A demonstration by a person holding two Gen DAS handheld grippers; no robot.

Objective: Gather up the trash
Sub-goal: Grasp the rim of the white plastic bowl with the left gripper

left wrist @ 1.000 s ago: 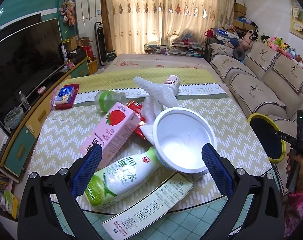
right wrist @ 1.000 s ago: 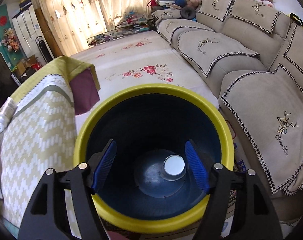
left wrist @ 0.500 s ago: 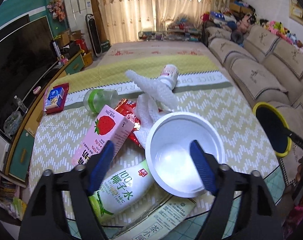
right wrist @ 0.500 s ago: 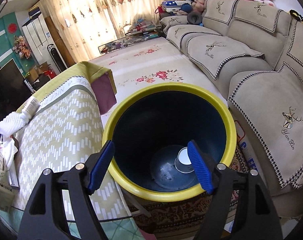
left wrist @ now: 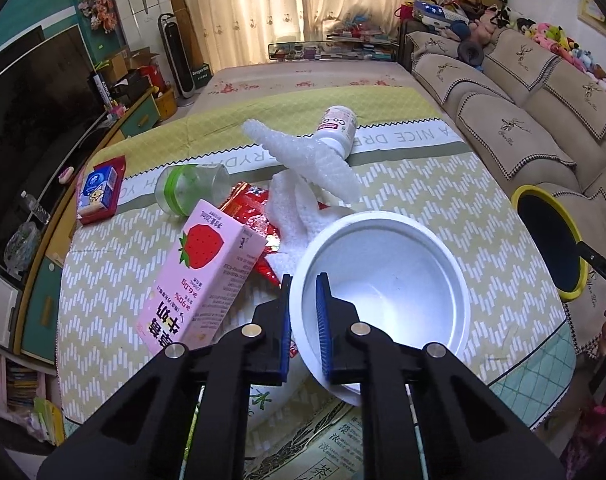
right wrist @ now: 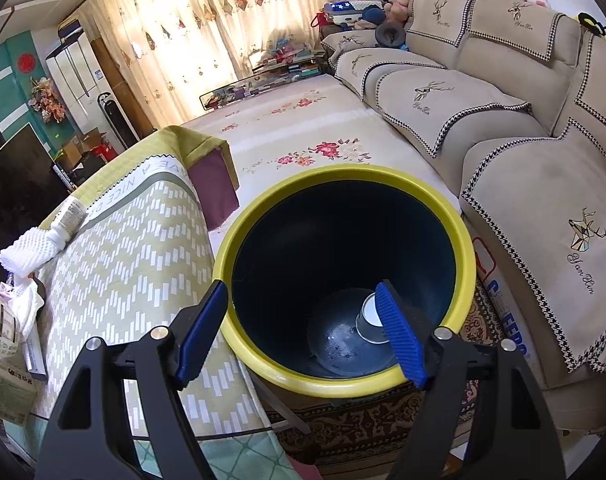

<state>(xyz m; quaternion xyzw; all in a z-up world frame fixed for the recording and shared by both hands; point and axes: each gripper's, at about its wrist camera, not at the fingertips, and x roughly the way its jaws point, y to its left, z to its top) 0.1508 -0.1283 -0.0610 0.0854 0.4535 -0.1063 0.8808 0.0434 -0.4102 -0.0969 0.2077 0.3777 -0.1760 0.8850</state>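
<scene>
My left gripper, wide open a second ago, has now pinched the near rim of the white bowl on the table (right gripper gaping, empty, above the bin), so I judge lifting comes next.

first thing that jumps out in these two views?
In the left wrist view, the left gripper is shut on the near rim of a white bowl amid the trash on the table. In the right wrist view, the open right gripper frames a yellow-rimmed bin holding one cup.
</scene>
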